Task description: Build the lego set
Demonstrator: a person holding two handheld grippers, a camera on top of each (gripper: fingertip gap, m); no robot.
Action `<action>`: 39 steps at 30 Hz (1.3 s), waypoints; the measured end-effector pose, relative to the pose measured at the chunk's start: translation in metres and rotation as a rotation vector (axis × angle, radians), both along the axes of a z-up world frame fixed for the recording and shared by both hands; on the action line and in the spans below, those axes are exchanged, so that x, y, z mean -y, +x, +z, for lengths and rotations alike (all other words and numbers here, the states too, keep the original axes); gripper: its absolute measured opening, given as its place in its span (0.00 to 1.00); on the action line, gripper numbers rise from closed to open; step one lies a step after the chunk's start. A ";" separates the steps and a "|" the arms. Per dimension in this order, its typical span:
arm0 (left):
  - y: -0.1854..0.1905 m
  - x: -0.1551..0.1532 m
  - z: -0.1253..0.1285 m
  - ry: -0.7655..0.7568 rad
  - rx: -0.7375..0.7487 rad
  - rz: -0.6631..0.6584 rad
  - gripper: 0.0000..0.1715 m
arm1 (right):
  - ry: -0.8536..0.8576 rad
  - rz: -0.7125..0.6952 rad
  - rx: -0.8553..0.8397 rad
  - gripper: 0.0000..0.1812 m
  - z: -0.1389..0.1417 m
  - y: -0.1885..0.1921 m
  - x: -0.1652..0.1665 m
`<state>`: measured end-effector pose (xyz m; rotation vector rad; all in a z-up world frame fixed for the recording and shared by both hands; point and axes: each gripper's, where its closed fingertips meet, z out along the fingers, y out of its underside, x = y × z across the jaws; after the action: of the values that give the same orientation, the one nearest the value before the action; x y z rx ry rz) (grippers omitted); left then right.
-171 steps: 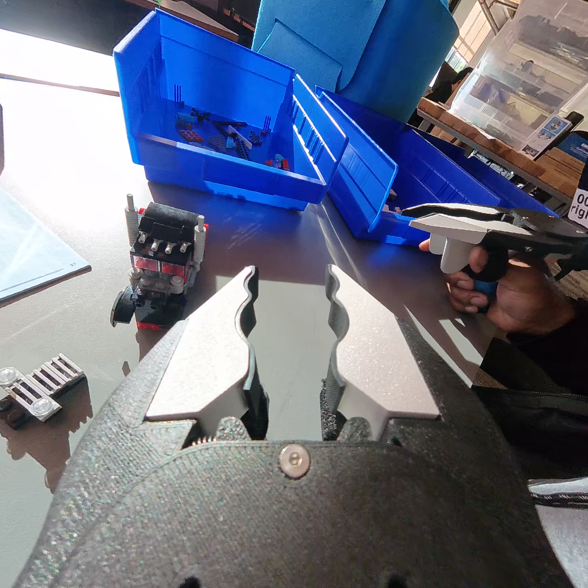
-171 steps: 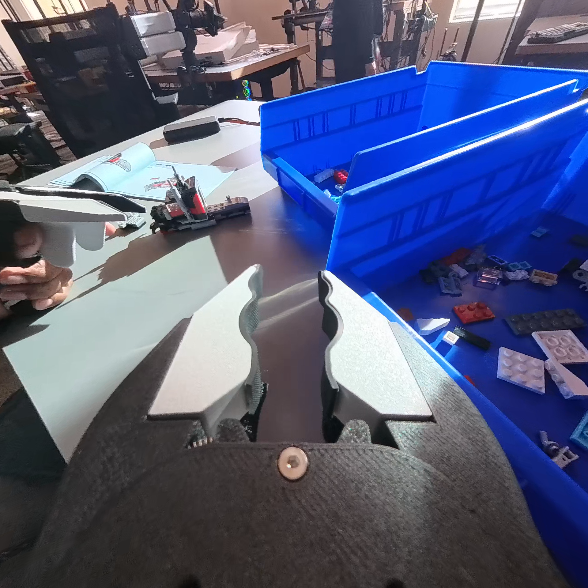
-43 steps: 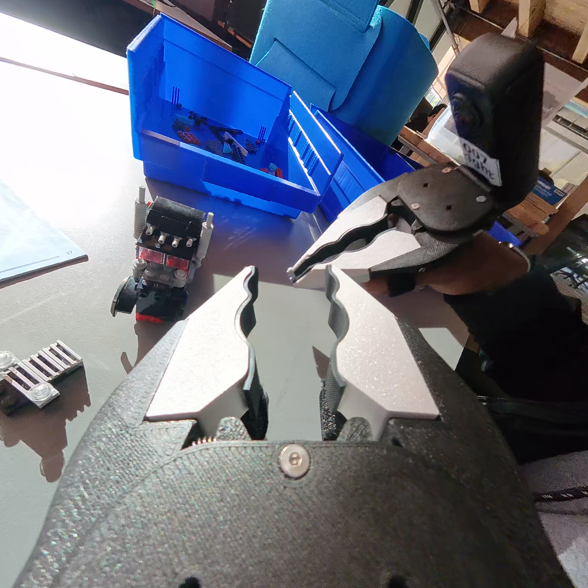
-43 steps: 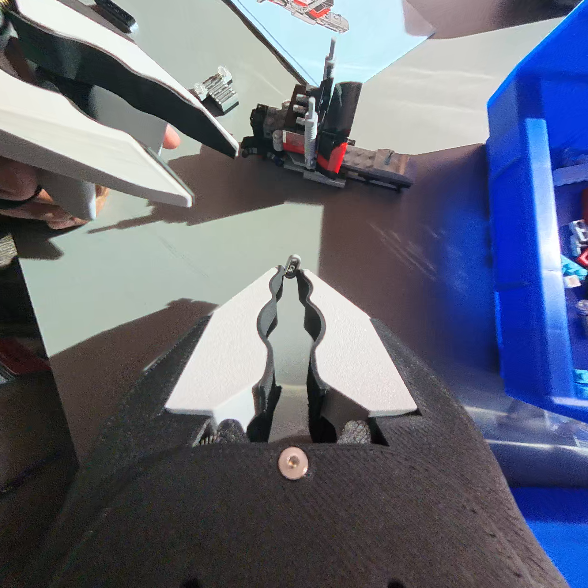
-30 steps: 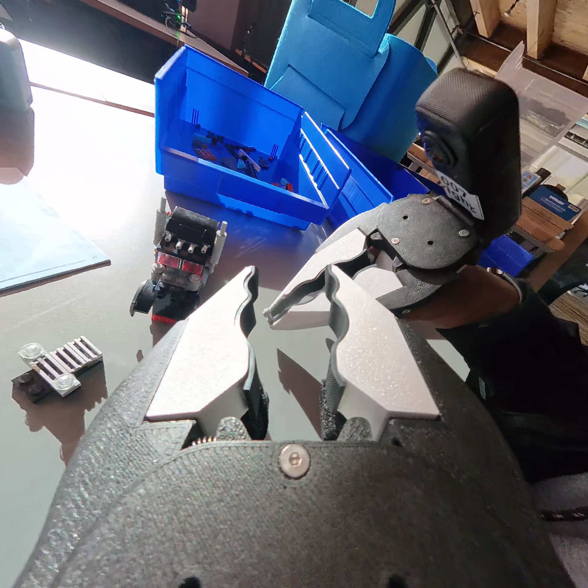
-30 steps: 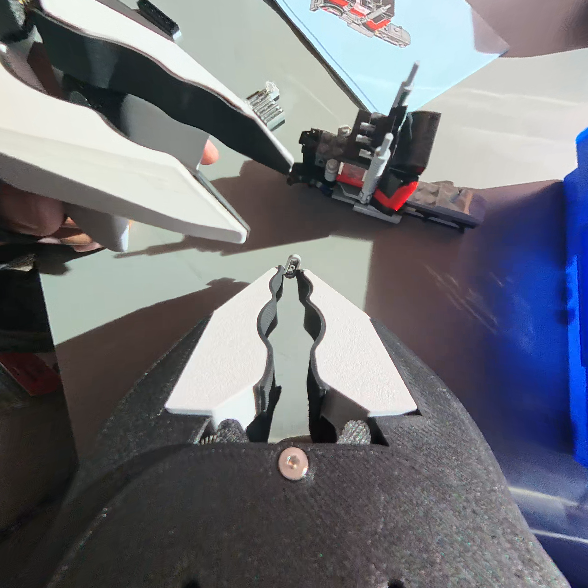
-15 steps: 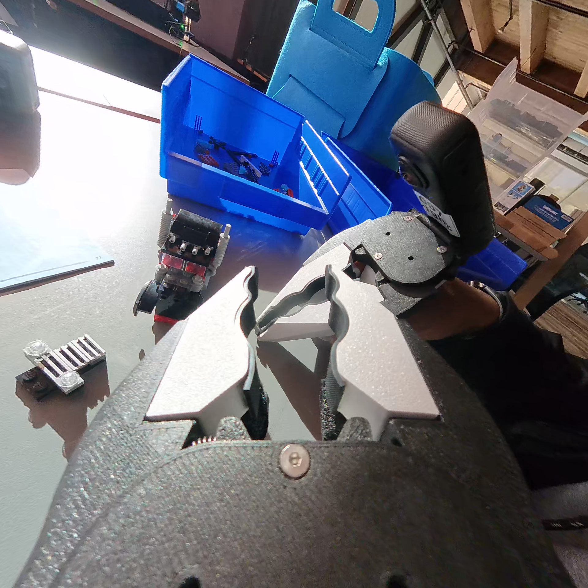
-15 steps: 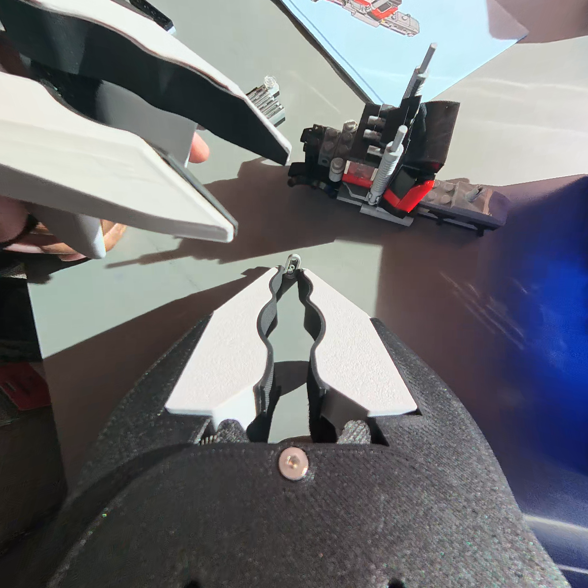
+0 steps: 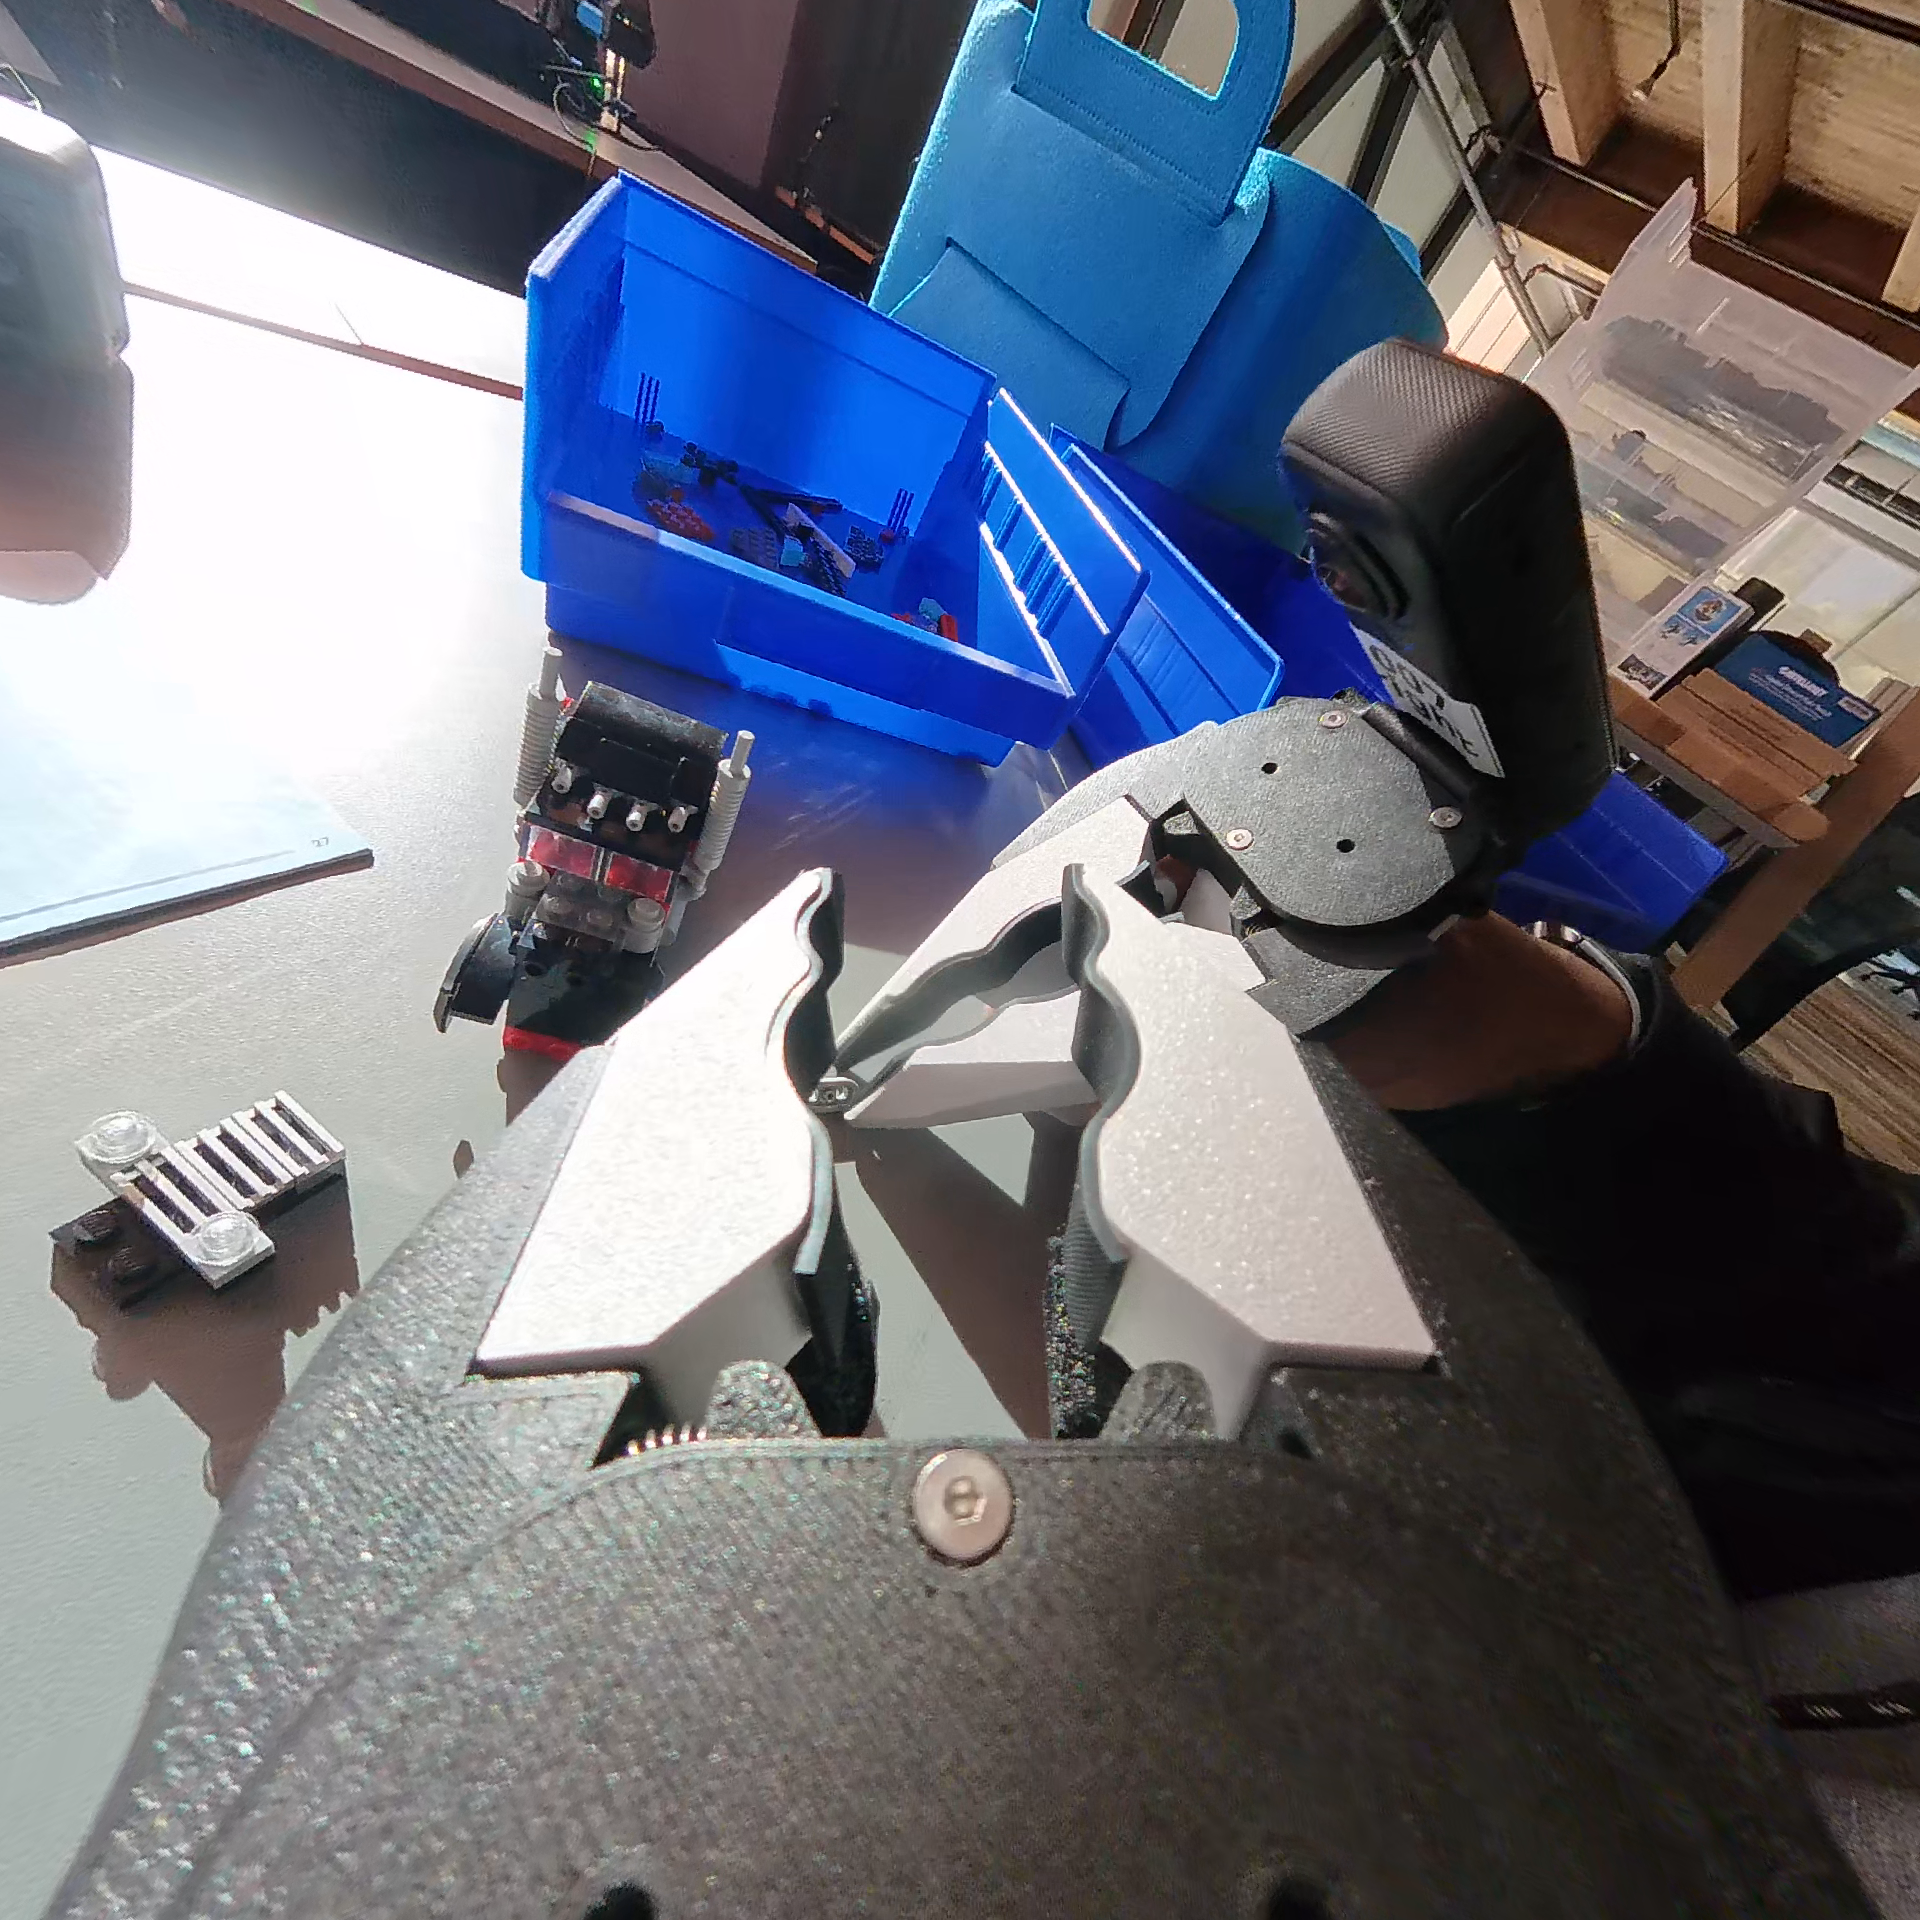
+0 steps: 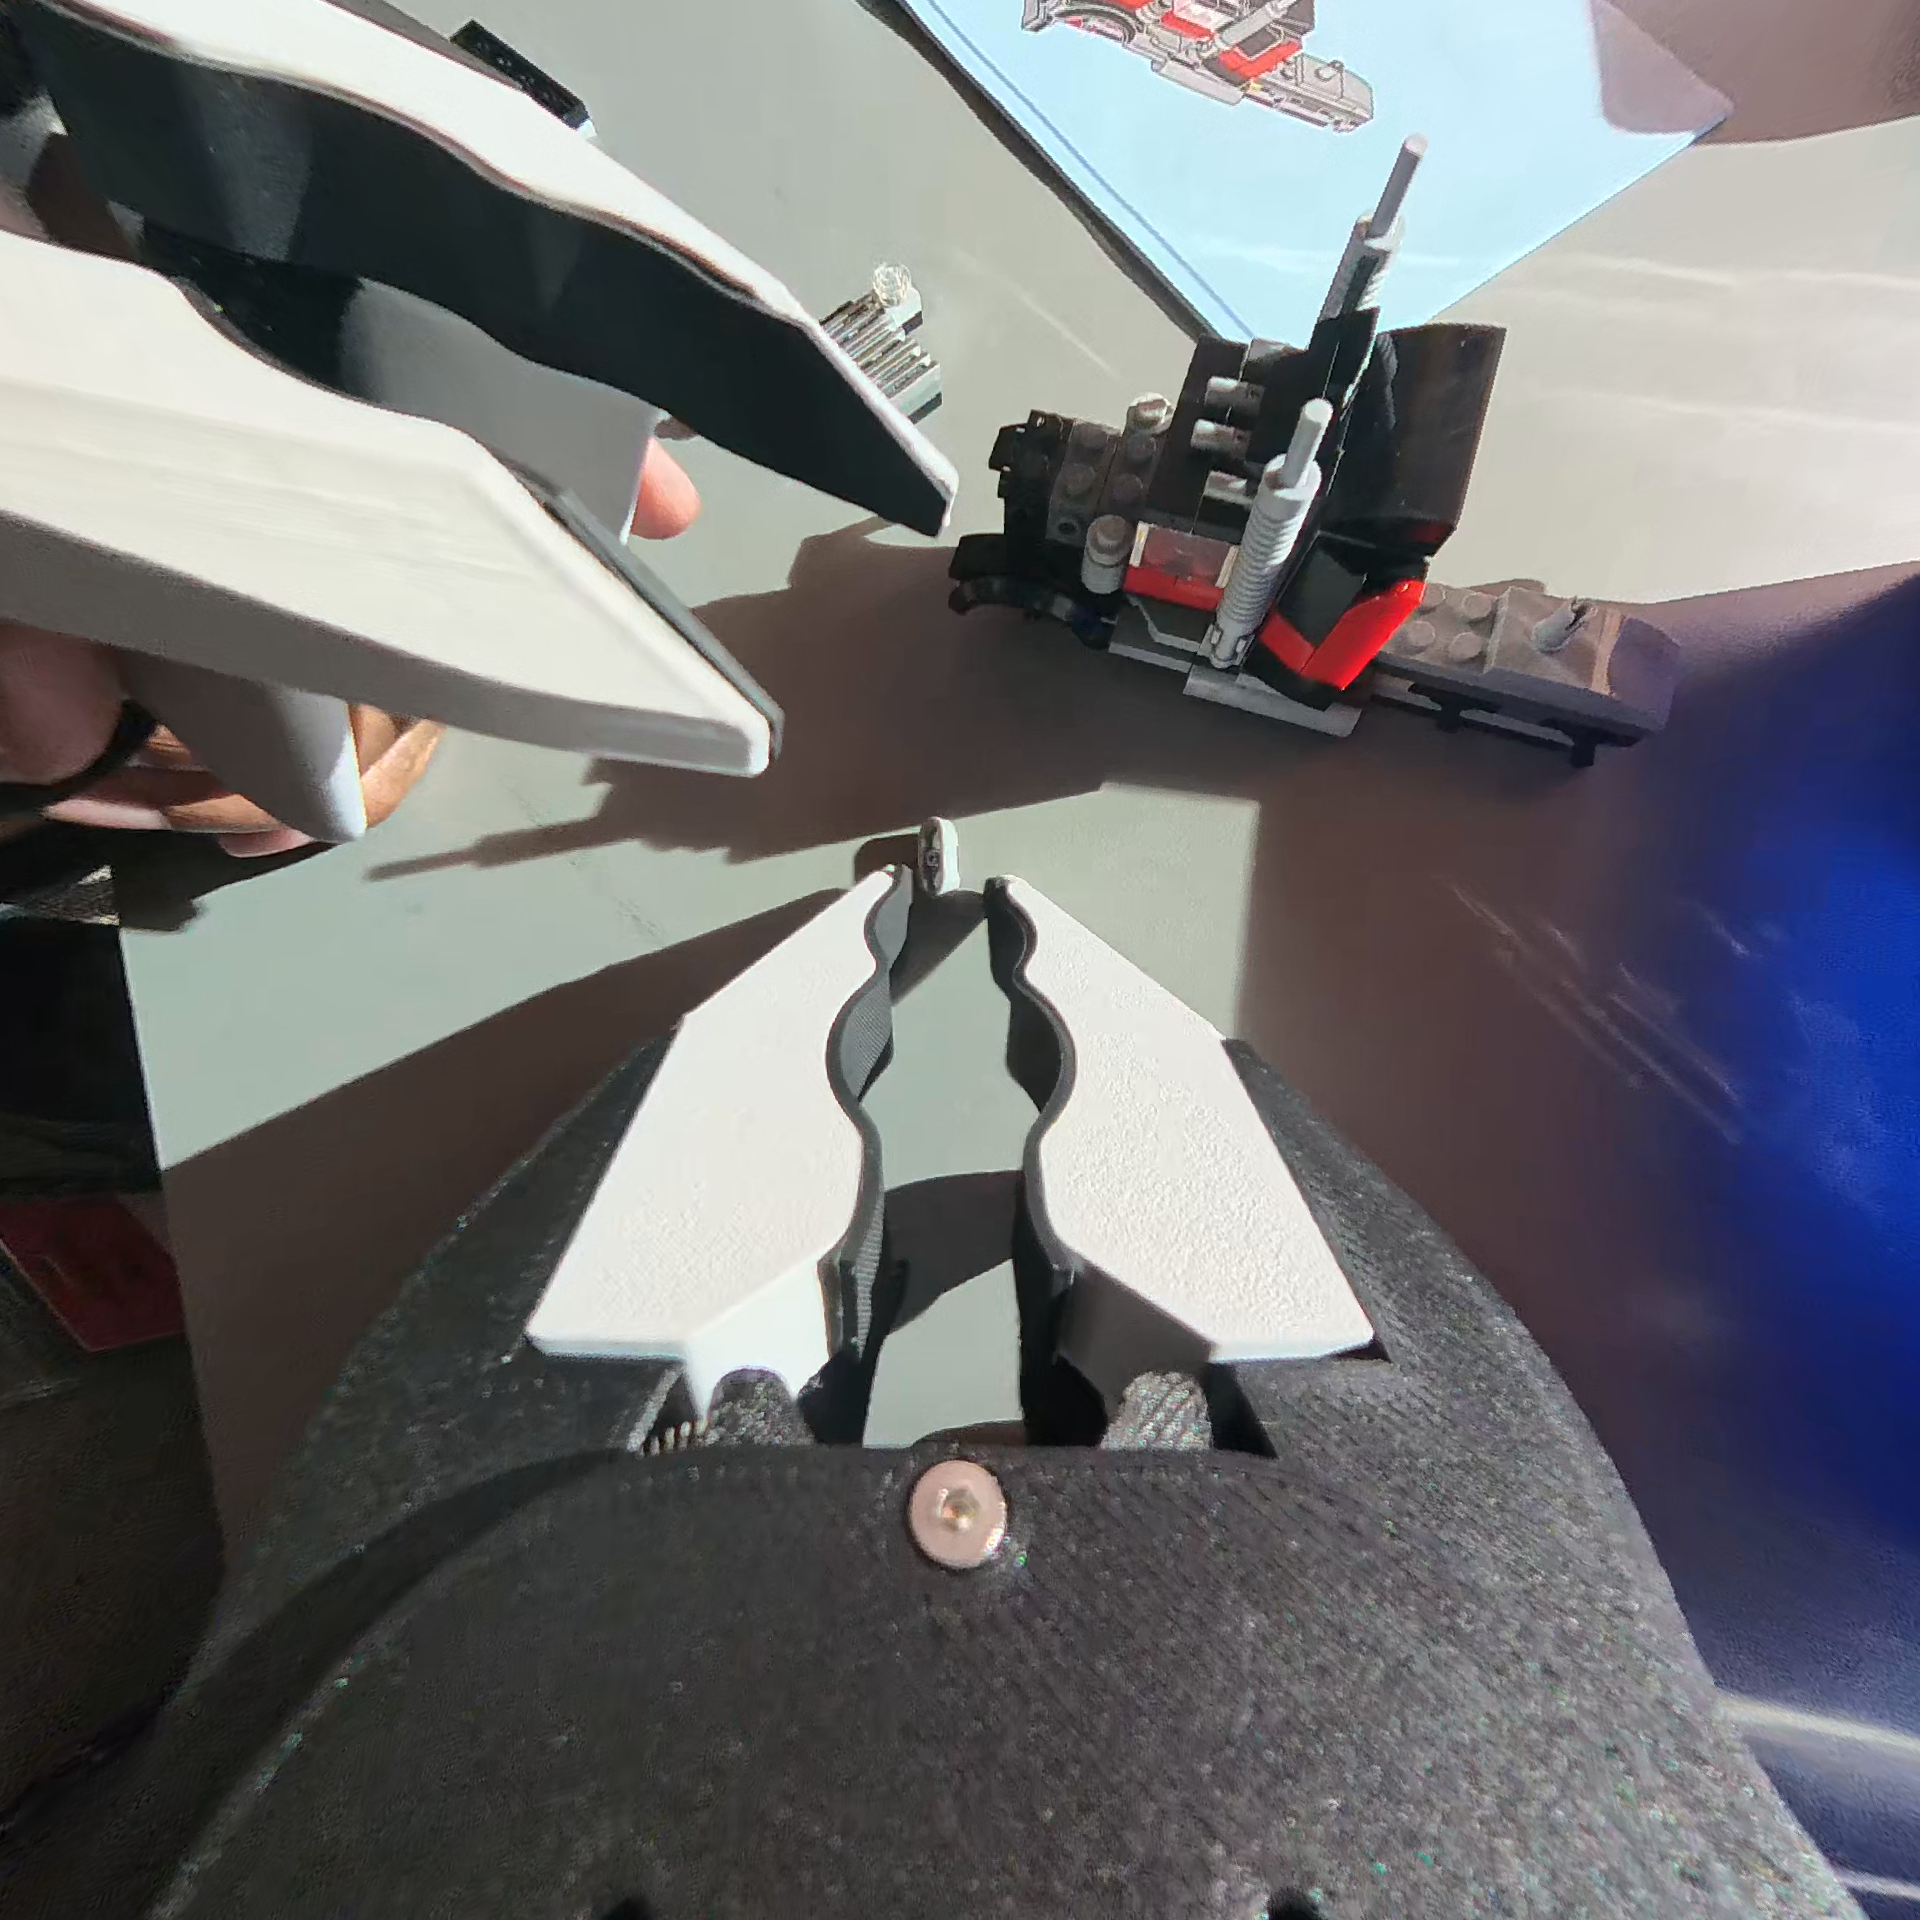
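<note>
In the upper middle of the left wrist view, an open blue plastic bin [image 9: 769,582] stands on the dark glossy table [image 9: 260,1039]. It holds a small heap of loose bricks [image 9: 790,520] in red, grey, black and light blue. To its right a second blue bin [image 9: 1174,644] leans against it; I cannot see what is inside.

The black and red lego truck [image 9: 603,862] stands at centre left, just in front of the first bin. A small grey grille assembly [image 9: 197,1184] lies at the left edge, and a light blue instruction booklet [image 9: 125,821] lies above it.

The left gripper [image 9: 945,914] has its jaws wide apart and grips nothing. The right gripper [image 10: 948,883] has its tips slightly parted; a tiny grey lego piece [image 10: 938,854] sits at the left tip, and I cannot tell if it is really clamped. In the left wrist view this piece [image 9: 834,1091] is between the left gripper's fingers.
</note>
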<state>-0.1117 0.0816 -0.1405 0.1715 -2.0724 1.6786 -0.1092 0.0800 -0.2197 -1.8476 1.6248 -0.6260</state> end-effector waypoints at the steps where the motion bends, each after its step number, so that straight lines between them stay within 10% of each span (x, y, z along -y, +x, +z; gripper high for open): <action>1: 0.000 0.000 0.000 -0.001 0.000 0.000 0.24 | -0.005 -0.006 0.005 0.10 0.000 0.000 0.001; 20: 0.001 0.001 -0.002 0.011 0.009 0.011 0.25 | -0.003 -0.296 0.505 0.19 0.070 -0.028 0.048; 39: 0.006 0.005 -0.007 0.045 0.032 0.056 0.24 | 0.095 -0.403 0.529 0.20 0.072 -0.033 0.069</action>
<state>-0.1054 0.0765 -0.1474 0.2206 -2.1489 1.6779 -0.1424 0.0111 -0.1480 -1.1509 1.6213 -1.0825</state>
